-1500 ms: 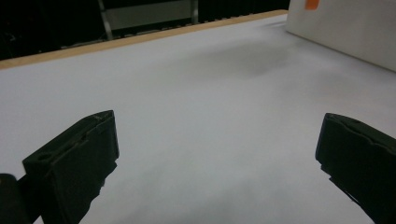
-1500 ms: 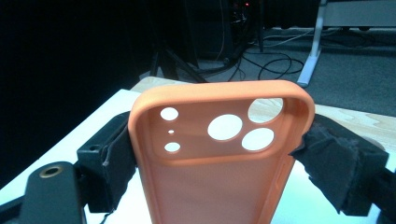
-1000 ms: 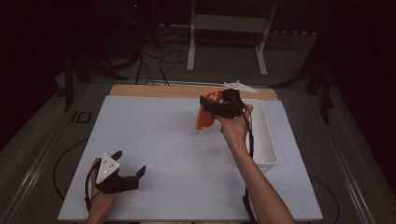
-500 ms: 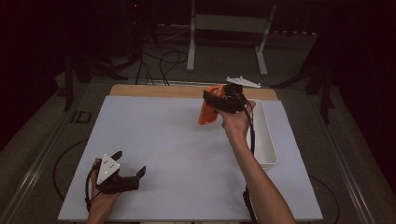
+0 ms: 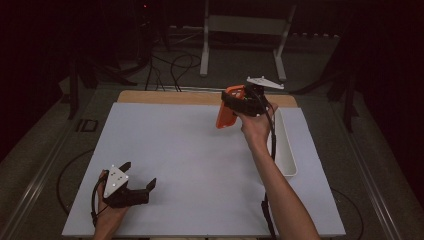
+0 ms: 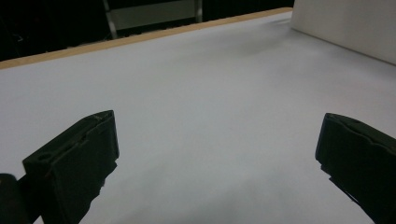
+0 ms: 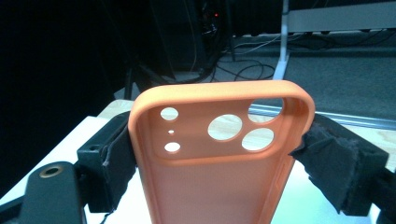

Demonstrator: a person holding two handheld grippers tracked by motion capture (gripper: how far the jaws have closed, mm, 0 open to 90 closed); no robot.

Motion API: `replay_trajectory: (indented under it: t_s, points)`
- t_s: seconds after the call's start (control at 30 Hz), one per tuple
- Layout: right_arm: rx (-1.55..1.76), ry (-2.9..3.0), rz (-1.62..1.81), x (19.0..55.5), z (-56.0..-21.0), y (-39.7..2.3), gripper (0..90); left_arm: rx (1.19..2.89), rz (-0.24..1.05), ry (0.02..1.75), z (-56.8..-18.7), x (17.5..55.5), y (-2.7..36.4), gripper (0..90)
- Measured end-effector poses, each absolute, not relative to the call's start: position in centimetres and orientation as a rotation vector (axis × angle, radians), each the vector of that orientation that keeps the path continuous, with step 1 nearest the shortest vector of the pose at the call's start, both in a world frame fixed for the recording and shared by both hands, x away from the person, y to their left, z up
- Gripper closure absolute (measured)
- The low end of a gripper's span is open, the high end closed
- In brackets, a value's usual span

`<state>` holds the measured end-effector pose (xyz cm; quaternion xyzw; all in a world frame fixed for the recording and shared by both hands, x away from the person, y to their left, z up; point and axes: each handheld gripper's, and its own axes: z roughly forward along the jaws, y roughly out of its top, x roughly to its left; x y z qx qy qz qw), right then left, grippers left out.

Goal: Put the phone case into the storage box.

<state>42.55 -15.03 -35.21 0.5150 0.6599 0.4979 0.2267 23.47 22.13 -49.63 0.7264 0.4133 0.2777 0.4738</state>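
1. An orange phone case (image 7: 219, 158) is held by the right gripper (image 5: 239, 102) above the far edge of the white table mat (image 5: 190, 165), just left of the white bin (image 5: 286, 150).
2. In the right gripper view, the case's two long edges are pressed by the padded fingers (image 7: 116, 163), one on each side; jaws are kept wide, approx. the case's width.
3. The case is seen w/ its open inside toward that camera; three round lens holes and smaller cut-outs are shown near its top end. No brand, label or writing can be read on it.
4. In the high view the case is tilted, top end up, lifted clear of the mat.
5. The left gripper (image 5: 135, 187) is rested at the mat's near left corner, well apart from the bin; its jaws are spread wide w/ nothing between them, bare mat being seen between them in the left gripper view.
6. No legible text is found on mat, bin or grippers.
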Motion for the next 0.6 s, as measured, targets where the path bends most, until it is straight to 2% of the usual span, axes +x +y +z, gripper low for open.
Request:
replay_trajectory:
  t_s: [0.6]
  points:
    - [1.447,1.752,1.348,43.4,-34.4,-17.0,16.6,1.754,0.657,1.018,-49.5,23.4,22.2,0.3]
